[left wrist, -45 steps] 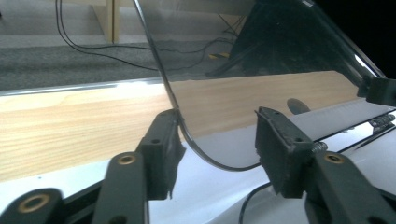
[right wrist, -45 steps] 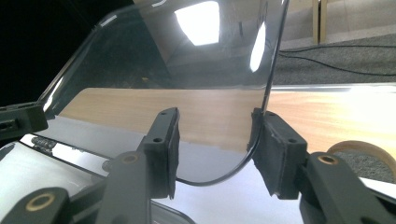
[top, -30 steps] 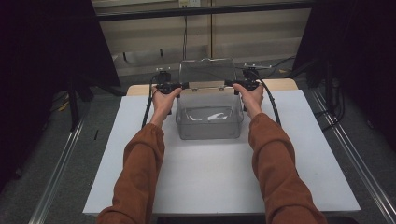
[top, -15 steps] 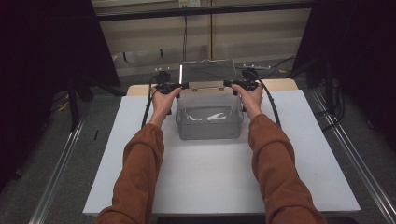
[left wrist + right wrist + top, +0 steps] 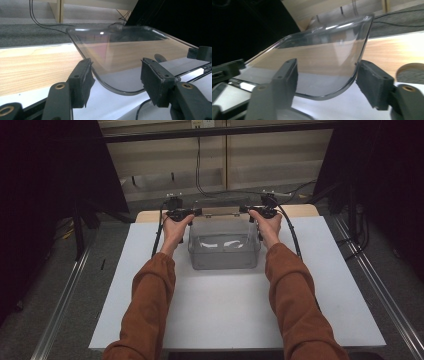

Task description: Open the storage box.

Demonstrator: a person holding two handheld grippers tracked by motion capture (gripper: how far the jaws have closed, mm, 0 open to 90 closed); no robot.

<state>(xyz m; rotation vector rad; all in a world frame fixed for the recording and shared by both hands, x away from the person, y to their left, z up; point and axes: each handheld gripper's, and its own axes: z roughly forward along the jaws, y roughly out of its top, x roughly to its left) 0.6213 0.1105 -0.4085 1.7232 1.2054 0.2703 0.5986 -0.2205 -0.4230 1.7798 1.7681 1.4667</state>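
Note:
A clear plastic box [image 5: 224, 251] stands on the white table top [image 5: 225, 315], towards the far side. Its clear lid [image 5: 220, 206] is tilted up behind the box's far edge. My left gripper [image 5: 192, 212] is at the lid's left corner and my right gripper [image 5: 248, 210] at its right corner. In the left gripper view a rounded corner of the lid [image 5: 125, 50] lies between the jaws of my left gripper [image 5: 117, 75]. The right gripper view shows the other corner of the lid [image 5: 319, 60] inside my right gripper [image 5: 327, 75]. Both pairs of jaws have just been opening and stand a little off the lid.
A bare wooden strip [image 5: 300, 211] runs along the table's far edge, with cables [image 5: 200, 165] and a low wall behind it. Dark curtains hang on both sides. Metal rails [image 5: 65, 295] run along the floor beside the table.

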